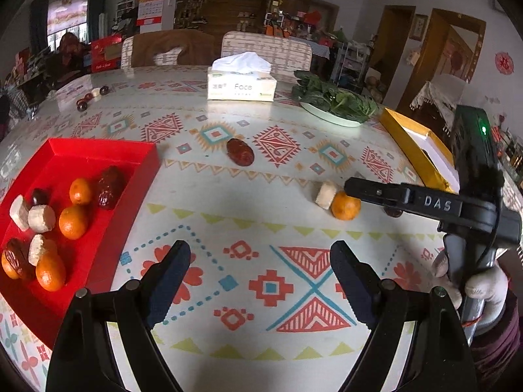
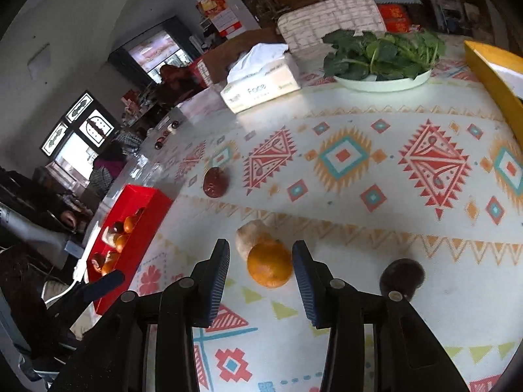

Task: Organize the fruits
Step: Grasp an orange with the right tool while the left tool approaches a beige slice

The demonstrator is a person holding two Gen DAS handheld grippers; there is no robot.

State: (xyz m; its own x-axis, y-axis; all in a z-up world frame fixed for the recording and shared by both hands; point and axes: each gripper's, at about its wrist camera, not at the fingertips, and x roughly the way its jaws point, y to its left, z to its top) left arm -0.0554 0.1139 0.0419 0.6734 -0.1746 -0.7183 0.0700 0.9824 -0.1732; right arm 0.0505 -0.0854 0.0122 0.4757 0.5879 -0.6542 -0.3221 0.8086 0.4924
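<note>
A red tray (image 1: 81,160) at the left holds several oranges, dark red dates and white chunks. On the patterned tablecloth lie a loose orange (image 2: 269,268), a white chunk (image 2: 250,236) touching it, a dark round fruit (image 2: 402,276) to its right, and a red date (image 2: 215,181) farther back. My right gripper (image 2: 261,245) straddles the orange with its pads on either side and a small gap showing, so it is open. In the left wrist view that gripper (image 1: 351,189) reaches the orange (image 1: 345,207) from the right. My left gripper (image 1: 260,248) hangs open over bare cloth beside the tray.
A tissue box (image 1: 240,86) and a plate of leafy greens (image 1: 333,101) stand at the back of the table. A yellow box (image 1: 412,150) lies at the right edge. Chairs stand behind the table. A gloved hand (image 1: 483,290) holds the right gripper's handle.
</note>
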